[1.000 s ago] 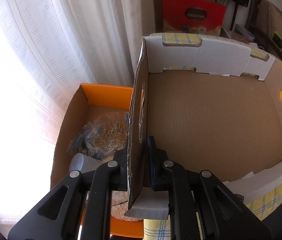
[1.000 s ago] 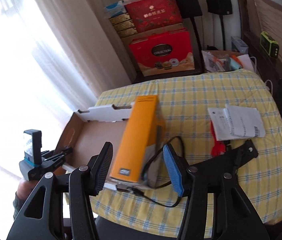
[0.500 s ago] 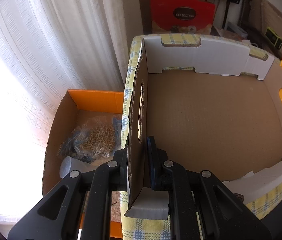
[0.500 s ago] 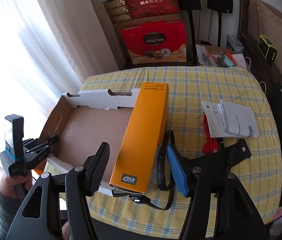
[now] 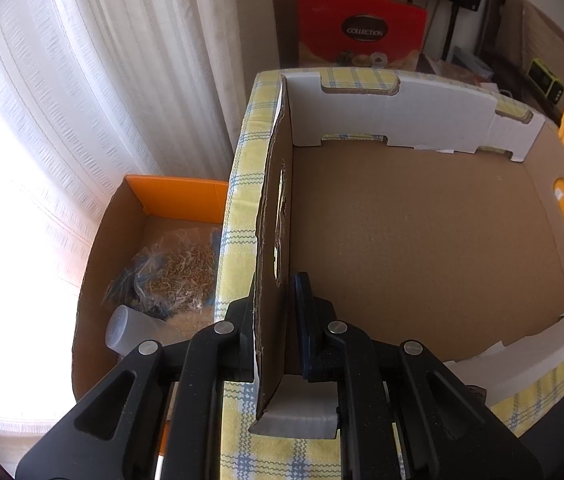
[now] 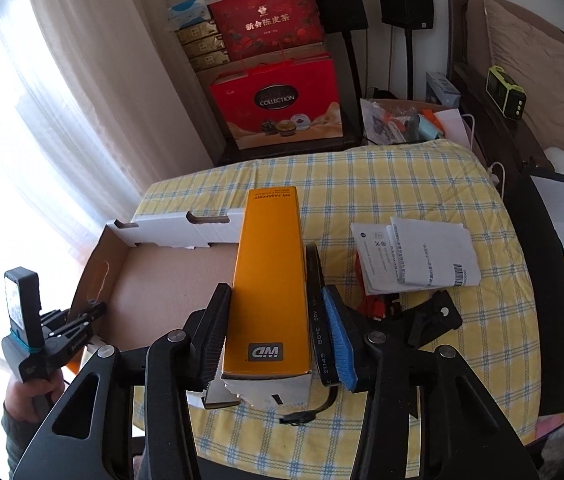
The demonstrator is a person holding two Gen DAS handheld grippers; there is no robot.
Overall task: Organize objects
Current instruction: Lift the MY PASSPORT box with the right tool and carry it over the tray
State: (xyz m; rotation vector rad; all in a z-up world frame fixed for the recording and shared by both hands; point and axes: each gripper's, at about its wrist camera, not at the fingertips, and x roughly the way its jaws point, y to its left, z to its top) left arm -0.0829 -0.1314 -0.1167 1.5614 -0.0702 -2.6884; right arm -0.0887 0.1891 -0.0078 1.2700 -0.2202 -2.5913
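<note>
The orange box, with "WD" and "MY PASSPORT" printed on it, lies on the table with the yellow checked cloth, and its long side rests against the right wall of the cardboard tray. The right gripper has this box between its two fingers. The left finger touches the side of the box. Between the blue pad of the right finger and the box there is a black cable, which seems to be pressed together with the box.

The left gripper is clenched on the left wall of the tray, one finger outside and one finger inside. In the right wrist view the same gripper is at the near left corner of the tray, and a hand holds its handle.

Just to the right of the orange box there are folded papers on the cloth, and something red is partly under them. On the floor beside the table stands an open carton with a plastic bag inside. Behind the table there is a red gift box with the word "COLLECTION".
</note>
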